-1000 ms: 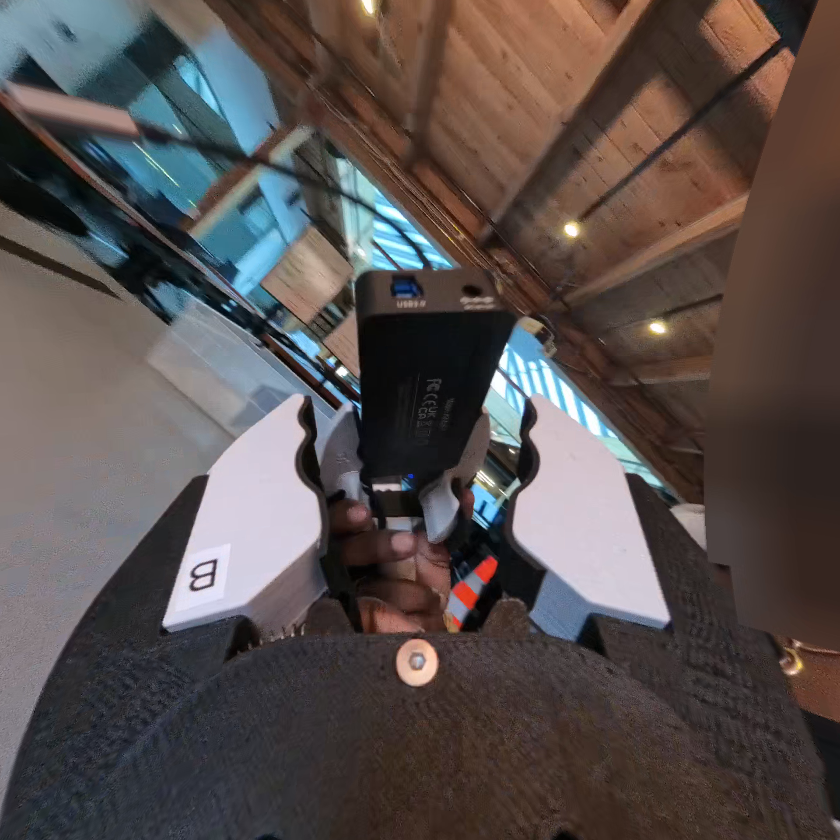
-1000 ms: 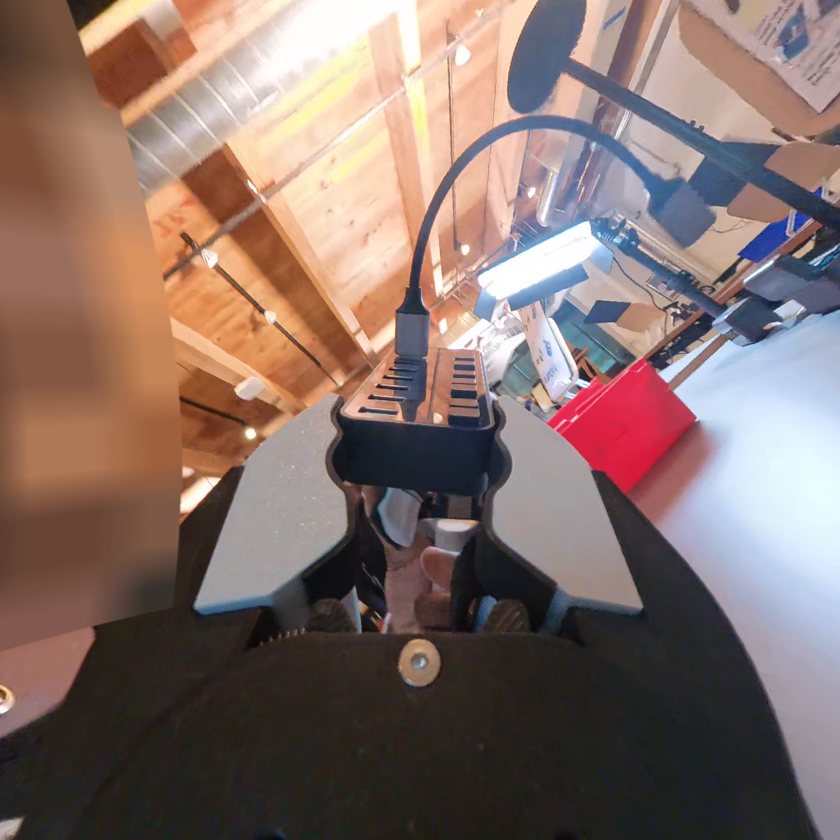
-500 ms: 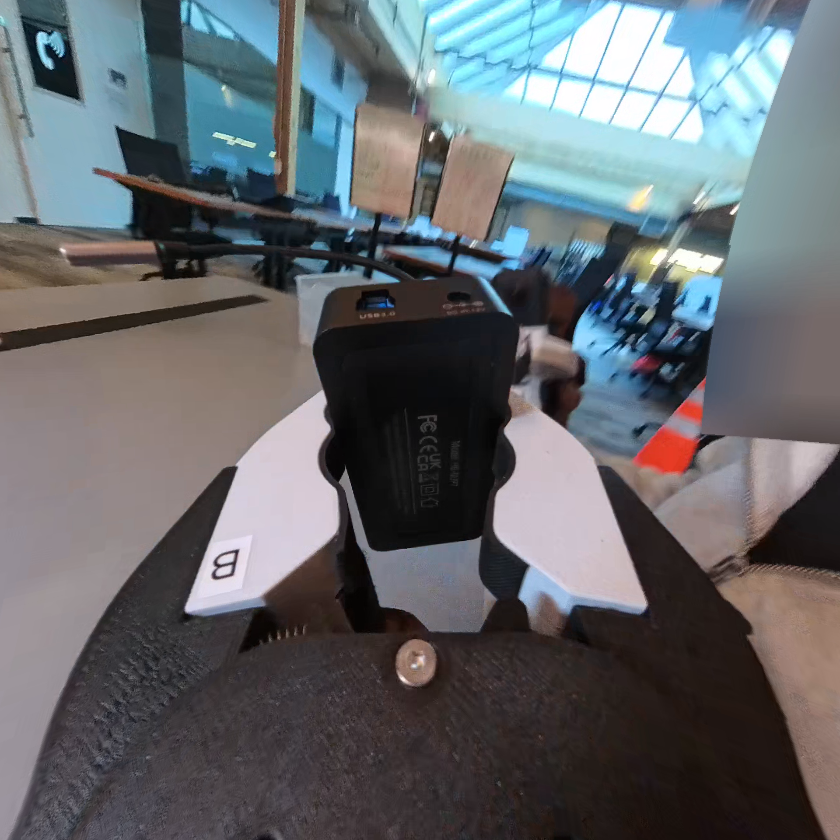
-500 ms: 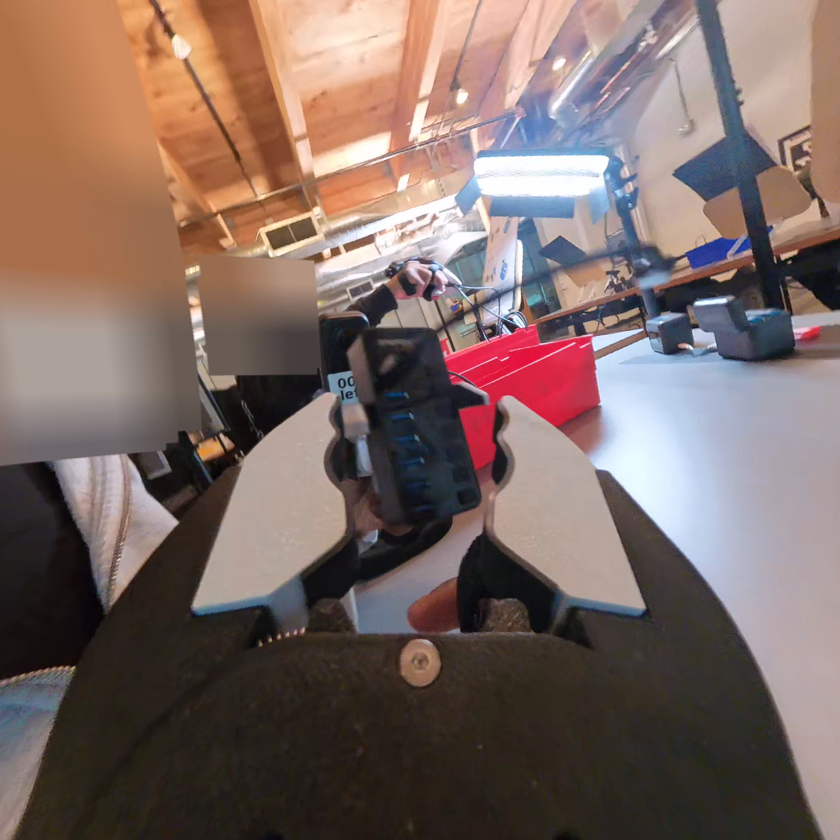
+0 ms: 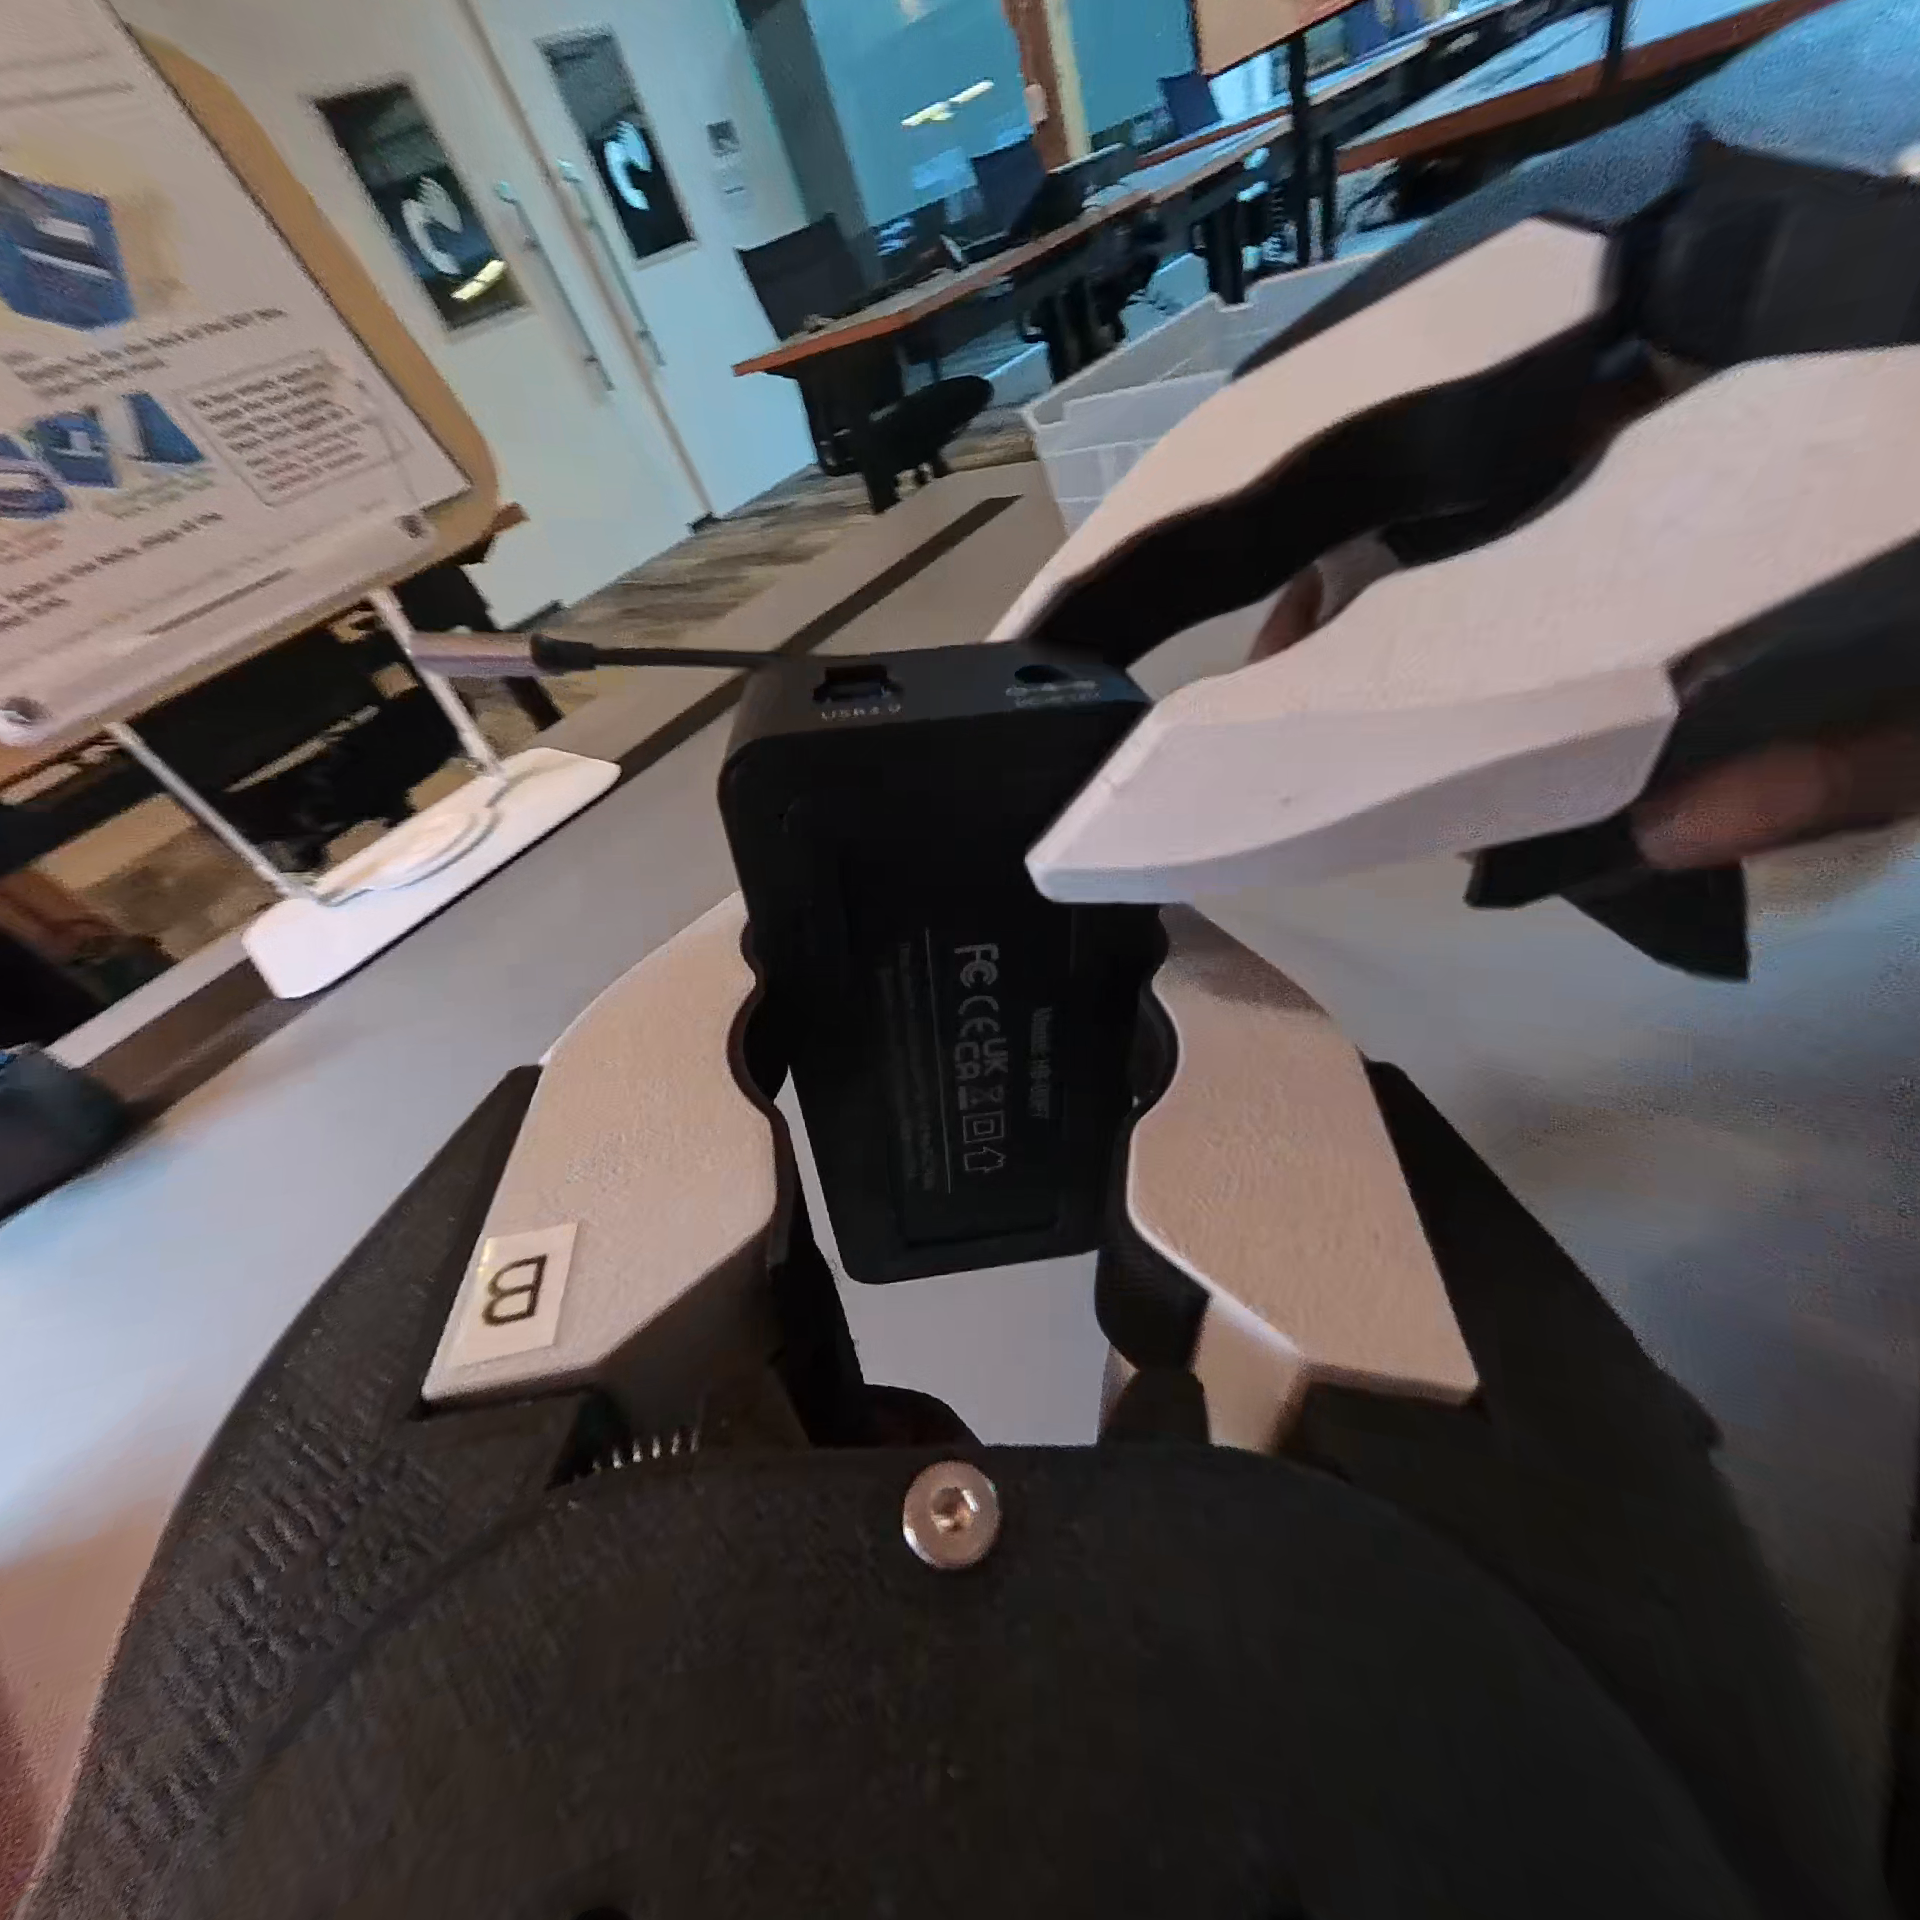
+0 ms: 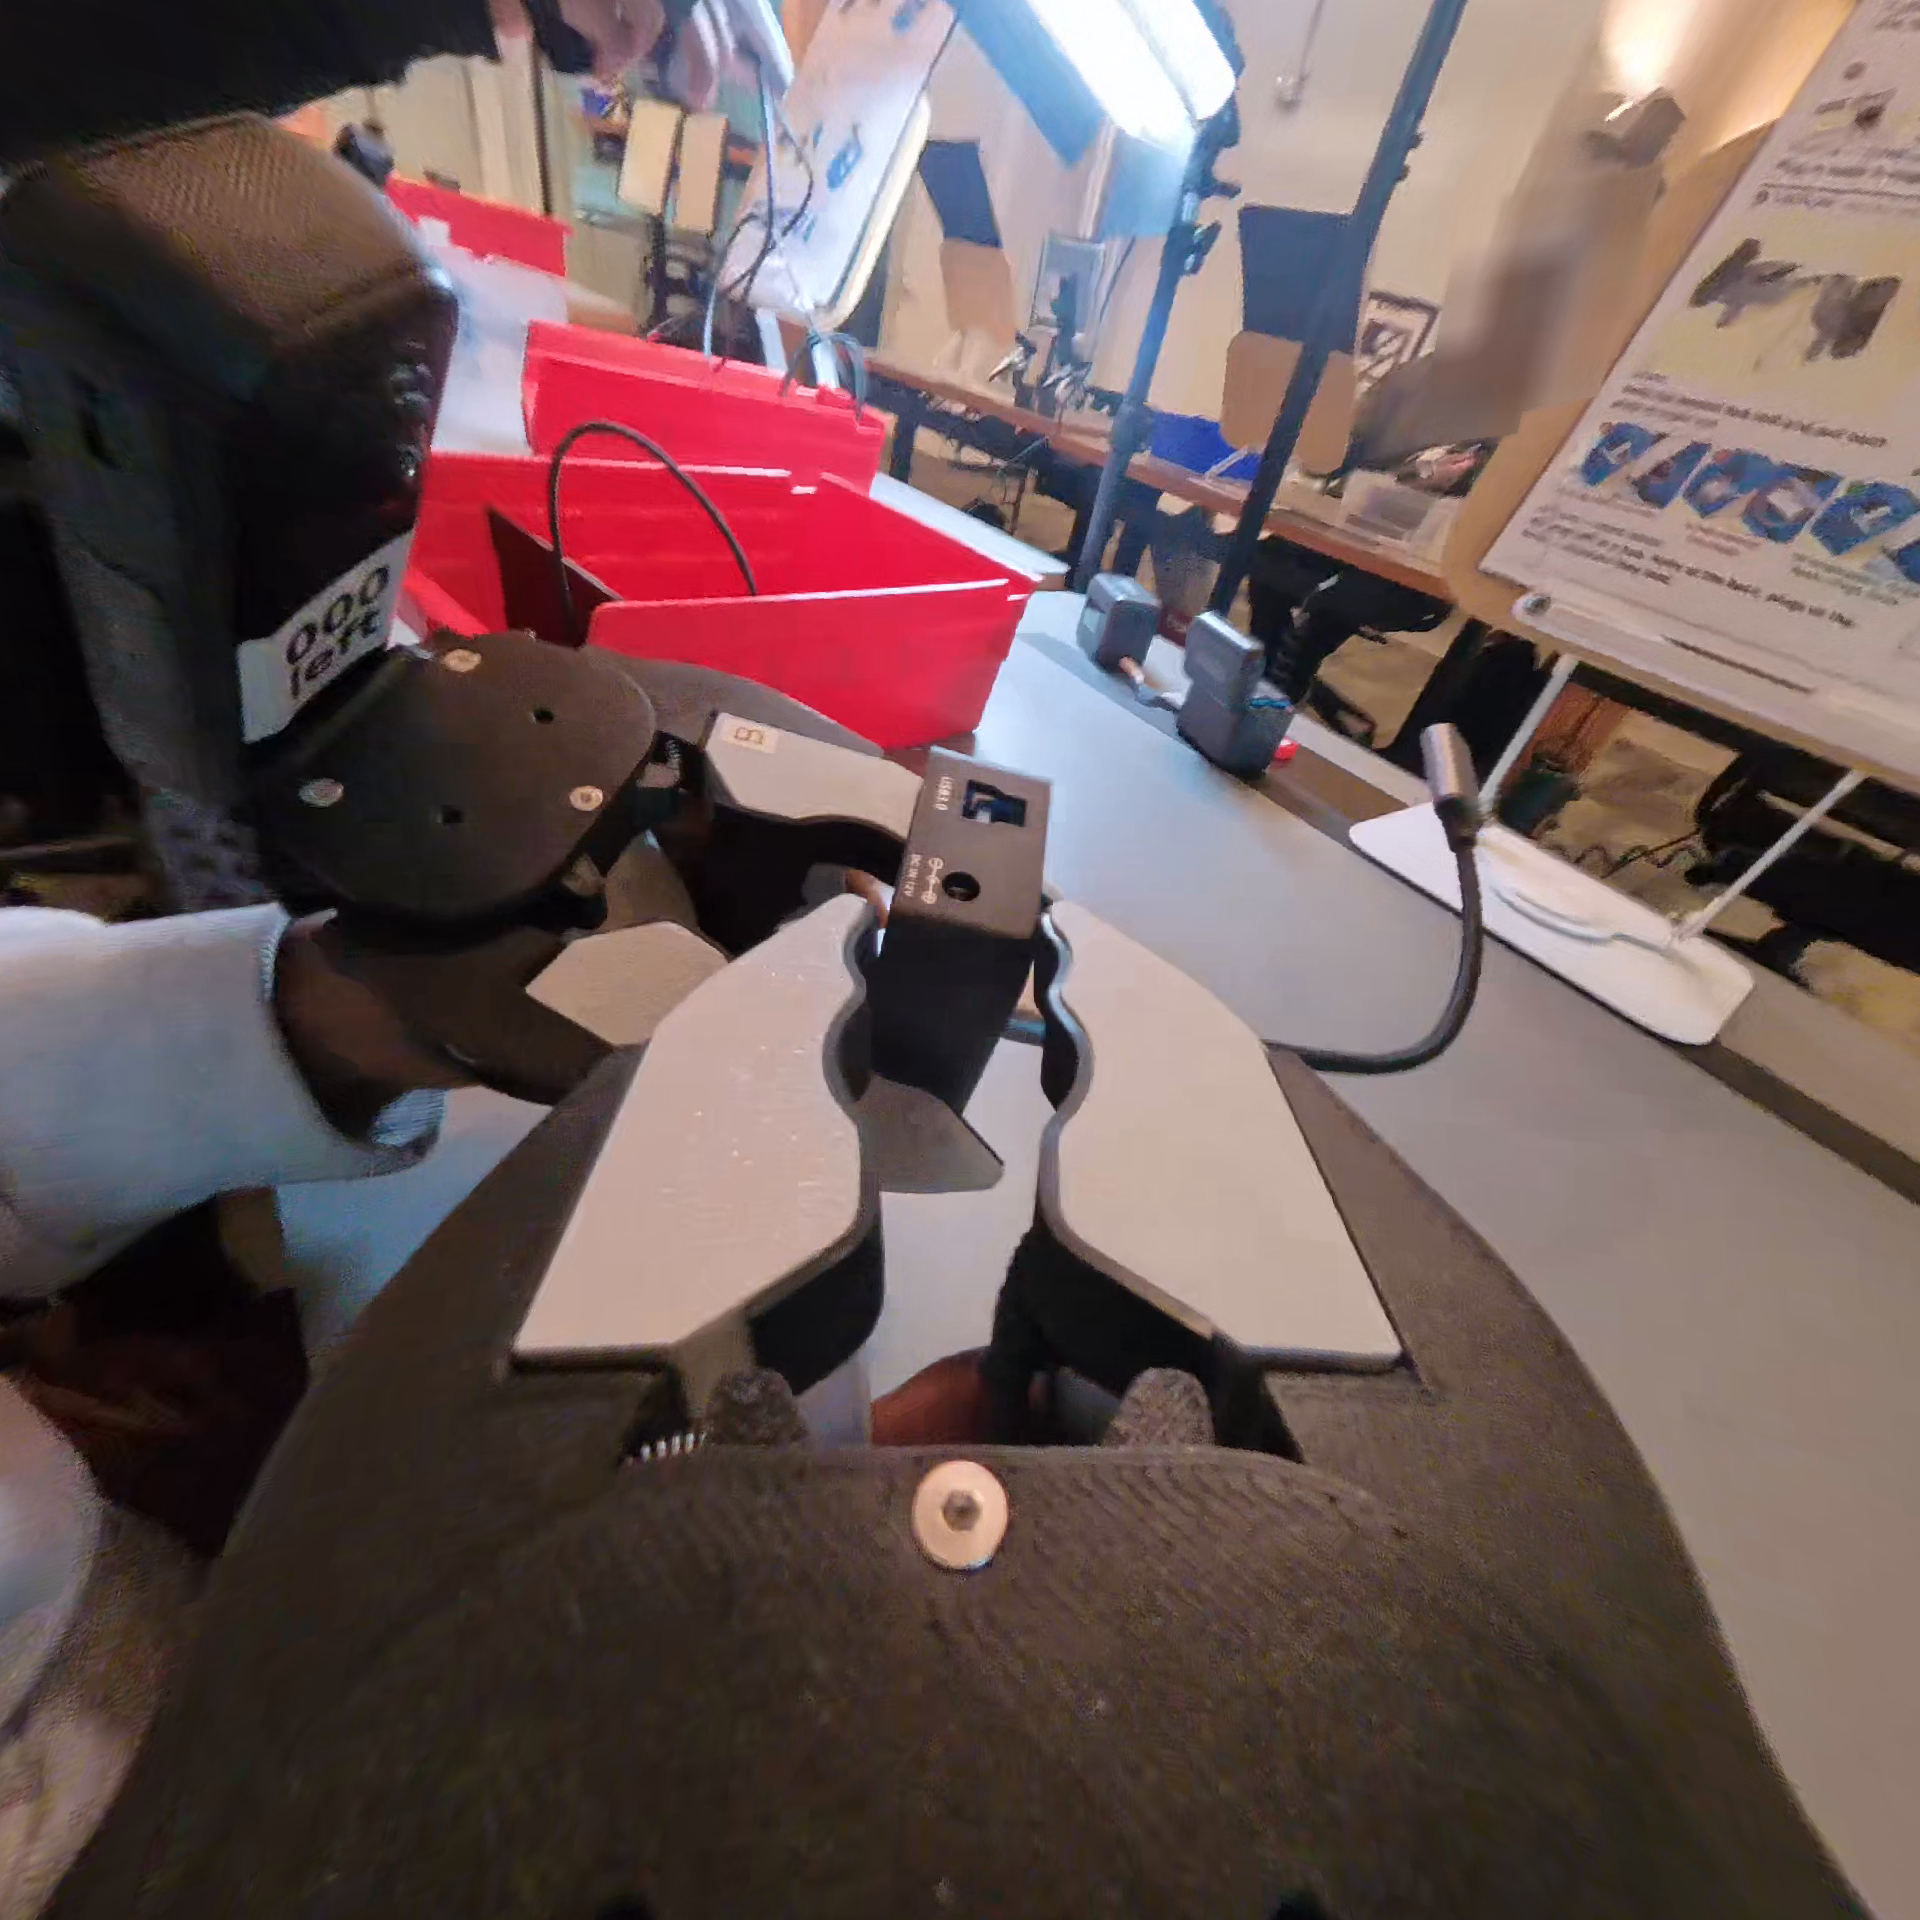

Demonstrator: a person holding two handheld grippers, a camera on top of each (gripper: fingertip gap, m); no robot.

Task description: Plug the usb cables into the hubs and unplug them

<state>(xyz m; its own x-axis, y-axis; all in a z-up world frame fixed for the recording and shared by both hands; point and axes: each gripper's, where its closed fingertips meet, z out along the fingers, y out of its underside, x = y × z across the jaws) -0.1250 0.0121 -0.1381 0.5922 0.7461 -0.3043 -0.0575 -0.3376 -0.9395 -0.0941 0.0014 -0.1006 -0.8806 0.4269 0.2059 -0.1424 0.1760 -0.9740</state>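
A broad grey surface [image 6: 1558, 1195] carried red bins [image 6: 810, 613] at its far side, a white stand [image 5: 416, 862] holding an instruction board [image 5: 156, 364], and small grey blocks [image 6: 1226, 696] well beyond the work. Above it, a person held both tools at one black hub [image 5: 935, 997], which hung clear of the surface.

The left tongs [image 5: 951, 1049] were clamped on the hub's long sides, seemingly to steady it with its port end facing outward. The right tongs [image 6: 951, 1008] came in from the other side with the hub's end between the fingers; whether they pressed on it or merely bracketed it could not be told. The pairing looked like a handover or a re-grip.

The hub was a matte black oblong with a printed panel on its flat face and two sockets on its end. A dark cable [image 6: 1455, 935] curved away from behind the hub, its grey metal plug [image 6: 1449, 769] hanging free in the air, joined to nothing.
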